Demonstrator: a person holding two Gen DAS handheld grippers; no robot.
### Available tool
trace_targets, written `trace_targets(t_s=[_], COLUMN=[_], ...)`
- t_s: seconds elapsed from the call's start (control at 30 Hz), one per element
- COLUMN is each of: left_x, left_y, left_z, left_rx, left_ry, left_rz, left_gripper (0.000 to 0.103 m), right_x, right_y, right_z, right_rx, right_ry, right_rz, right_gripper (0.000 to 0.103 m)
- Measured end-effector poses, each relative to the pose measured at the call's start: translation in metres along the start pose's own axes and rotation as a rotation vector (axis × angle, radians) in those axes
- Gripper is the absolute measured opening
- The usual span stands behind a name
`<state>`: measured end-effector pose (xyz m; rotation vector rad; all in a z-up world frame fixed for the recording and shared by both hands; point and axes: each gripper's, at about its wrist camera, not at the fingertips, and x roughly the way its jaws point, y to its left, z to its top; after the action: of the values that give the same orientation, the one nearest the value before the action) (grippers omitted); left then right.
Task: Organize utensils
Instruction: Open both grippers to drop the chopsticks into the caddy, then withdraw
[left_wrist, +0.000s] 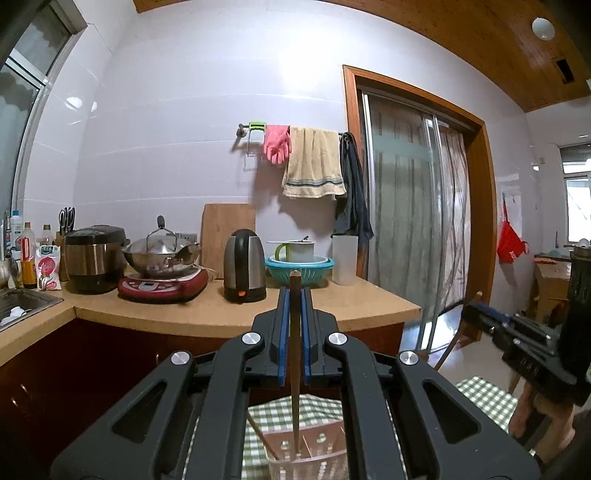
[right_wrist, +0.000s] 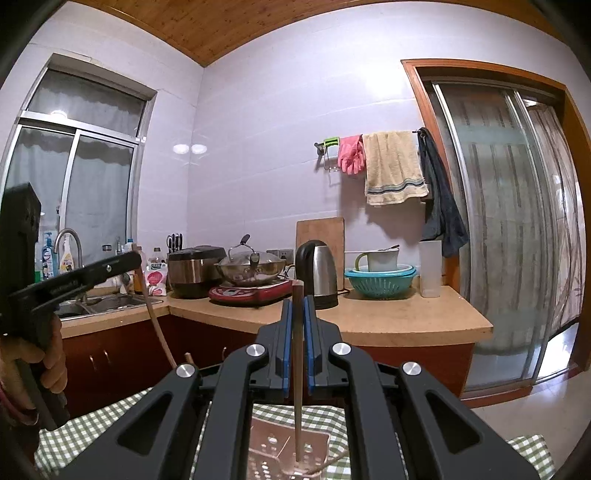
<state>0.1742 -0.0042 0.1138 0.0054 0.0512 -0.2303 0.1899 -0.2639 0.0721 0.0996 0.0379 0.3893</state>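
Observation:
My left gripper (left_wrist: 294, 291) is shut on a brown chopstick (left_wrist: 294, 369) that hangs upright. Its lower end reaches into a clear perforated utensil holder (left_wrist: 317, 461), where another chopstick (left_wrist: 260, 432) leans. The holder stands on a green checked tablecloth (left_wrist: 484, 398). My right gripper (right_wrist: 296, 302) is shut on a second chopstick (right_wrist: 297, 387), upright, with its tip over the same holder (right_wrist: 288, 446). Each gripper shows in the other's view: the right gripper (left_wrist: 476, 308) at the far right, the left gripper (right_wrist: 136, 258) at the left with its chopstick (right_wrist: 159, 325) hanging down.
Beyond the table runs a kitchen counter (left_wrist: 332, 310) with a kettle (left_wrist: 244, 269), a wok on a red cooker (left_wrist: 162, 254), a rice cooker (left_wrist: 94, 258) and a teal colander (left_wrist: 299, 271). A sink (right_wrist: 107, 302) lies to the left and a sliding door (right_wrist: 498, 240) to the right.

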Motion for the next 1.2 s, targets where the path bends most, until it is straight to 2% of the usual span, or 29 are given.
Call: trace_targets(t_s=[0.37,0.63,0.67,0.73,0.77,0.8,0.87,1.0,1.1,1.2], left_x=[0.046,0.066,0.068,0.070,0.070,0.070,0.069,0.068,0.065,0.060], left_y=[0.011,0.019,0.020,0.021,0.021,0.021,0.021,0.022,0.023,0.021], left_z=[-0.060,-0.092,-0.094,-0.097,-0.098,-0.099,-0.101,-0.101,-0.100,-0.099], left_rx=[-0.038,-0.056,-0.057,-0.055,-0.055,-0.055,-0.055,-0.062,-0.072,-0.072], left_ry=[0.112,0.194,0.199,0.215,0.215,0.216,0.221,0.228,0.229,0.224], left_rz=[-0.008,-0.012,-0.014,-0.017,-0.016,-0.017,-0.020,-0.028,-0.038,-0.049], left_gripper=[0.007,0.007,0.010,0.024,0.035,0.043,0.049,0.065,0.072,0.075], right_x=[0.044,0.058,0.058,0.060,0.060,0.060,0.057,0.051,0.041,0.033], right_y=[-0.005,-0.008,-0.008,-0.009,-0.009,-0.009,-0.009,-0.007,-0.005,-0.003], right_z=[-0.055,-0.075,-0.076,-0.077,-0.077,-0.076,-0.073,-0.065,-0.058,-0.052], right_rx=[0.026,0.039,0.042,0.045,0.046,0.046,0.045,0.028,0.013,0.002], right_ry=[0.133,0.202,0.207,0.212,0.214,0.211,0.194,0.173,0.151,0.137], right_rz=[-0.002,-0.002,-0.002,-0.002,-0.001,-0.003,-0.011,-0.015,-0.015,-0.017], right_gripper=[0.007,0.007,0.007,0.007,0.014,0.029,0.044,0.049,0.054,0.056])
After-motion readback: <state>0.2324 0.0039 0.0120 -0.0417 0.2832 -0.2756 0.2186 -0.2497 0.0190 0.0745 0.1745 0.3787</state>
